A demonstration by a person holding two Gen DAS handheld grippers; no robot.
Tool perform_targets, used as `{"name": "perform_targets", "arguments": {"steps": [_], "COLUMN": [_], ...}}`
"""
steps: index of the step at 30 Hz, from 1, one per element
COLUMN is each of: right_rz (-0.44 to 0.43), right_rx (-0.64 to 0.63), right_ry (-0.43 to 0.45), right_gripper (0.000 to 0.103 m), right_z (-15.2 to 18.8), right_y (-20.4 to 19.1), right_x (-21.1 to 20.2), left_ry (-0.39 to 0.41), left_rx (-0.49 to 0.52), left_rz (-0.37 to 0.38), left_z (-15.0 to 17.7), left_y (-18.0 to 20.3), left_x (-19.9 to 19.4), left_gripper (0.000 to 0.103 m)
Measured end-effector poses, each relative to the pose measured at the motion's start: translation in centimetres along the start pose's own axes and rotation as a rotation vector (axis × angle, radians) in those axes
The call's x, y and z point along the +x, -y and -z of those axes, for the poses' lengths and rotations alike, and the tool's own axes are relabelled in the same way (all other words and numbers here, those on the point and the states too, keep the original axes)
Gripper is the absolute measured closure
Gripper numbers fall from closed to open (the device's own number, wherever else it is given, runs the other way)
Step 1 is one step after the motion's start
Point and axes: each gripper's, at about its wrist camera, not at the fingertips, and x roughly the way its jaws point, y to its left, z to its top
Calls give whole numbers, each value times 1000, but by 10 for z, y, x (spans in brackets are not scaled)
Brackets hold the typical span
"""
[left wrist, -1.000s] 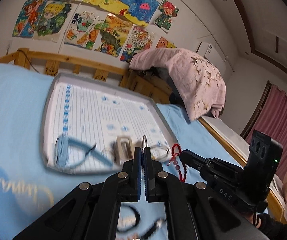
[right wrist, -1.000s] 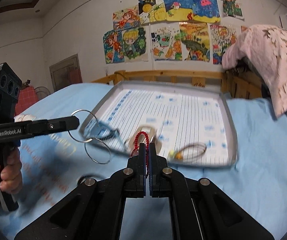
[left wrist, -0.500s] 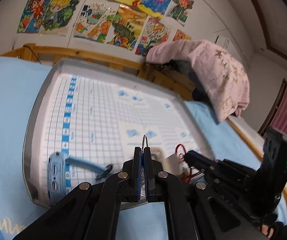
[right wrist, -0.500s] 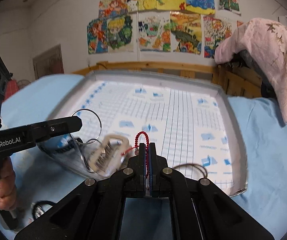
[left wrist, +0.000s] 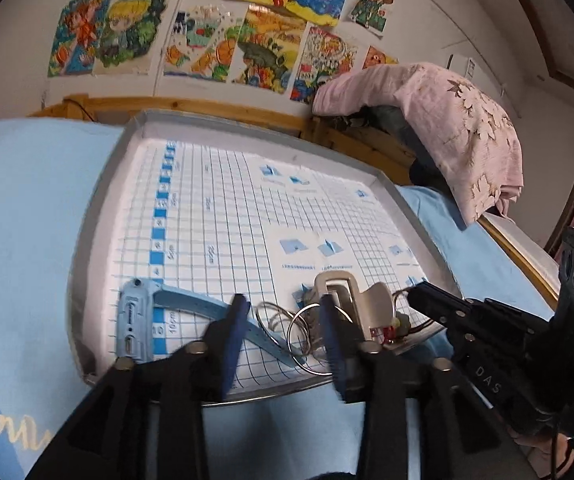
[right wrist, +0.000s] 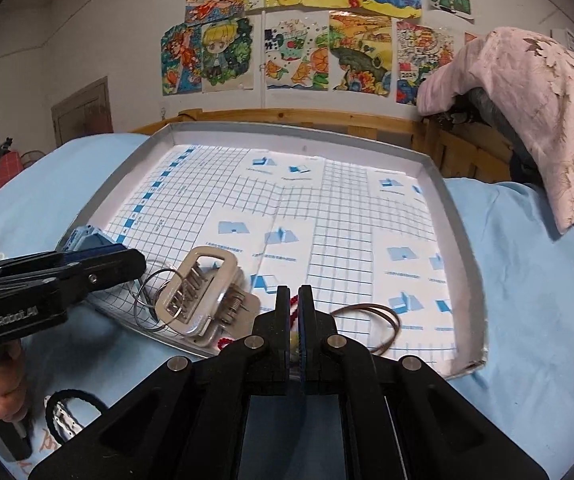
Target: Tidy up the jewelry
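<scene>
A shallow grey tray [left wrist: 99,216] [right wrist: 439,184] lined with blue grid paper lies on the blue bedsheet. My left gripper [left wrist: 283,320] is open over the tray's near edge, with the silver hoop rings [left wrist: 301,334] [right wrist: 149,294] lying on the tray between its fingers. My right gripper [right wrist: 294,300] is shut on a red bead bracelet [right wrist: 293,305], low over the tray's near edge. A beige hair claw clip [left wrist: 367,300] [right wrist: 199,292], a blue watch [left wrist: 135,320] and a thin brown bangle [right wrist: 383,322] lie in the tray.
A black hair tie with white beads [right wrist: 67,412] lies on the sheet outside the tray, near left. A pink blanket [right wrist: 535,112] hangs over the wooden bed rail [right wrist: 287,116] at right. Drawings cover the back wall.
My left gripper has opened and let go of the silver hoop rings, which now lie on the tray. Both grippers have moved forward and down over the tray's near edge.
</scene>
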Motion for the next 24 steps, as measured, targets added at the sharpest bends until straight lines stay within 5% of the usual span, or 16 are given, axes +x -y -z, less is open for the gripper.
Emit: {"name": "perform_targets", "arguments": {"steps": [2, 4, 6, 7, 8, 12, 17, 24], "right_rz": [9, 13, 14, 11, 12, 12, -5, -21], "right_rx": [14, 29, 48, 59, 64, 73, 109, 127], "right_ry": [10, 26, 51, 71, 85, 136, 218, 328], "right_gripper": [98, 84, 62, 58, 58, 58, 40, 5], "right_z": [0, 0, 1, 1, 1, 3, 5, 15], "right_y": [5, 9, 14, 16, 17, 17, 19, 12], "right_x": [-5, -12, -20, -26, -32, -54, -88, -136], "left_ry": [8, 24, 49, 62, 84, 135, 214, 316], "left_rx": [3, 4, 5, 2, 0, 18, 36, 9], "left_rz": [7, 1, -3, -5, -10, -28, -68, -97], "left_z": [-2, -4, -5, -5, -6, -5, 2, 17], "left_y": [2, 4, 6, 6, 7, 12, 18, 20], "left_x": [-4, -12, -22, -26, -31, -55, -91, -136], "left_gripper": [65, 65, 55, 41, 32, 29, 4, 0]}}
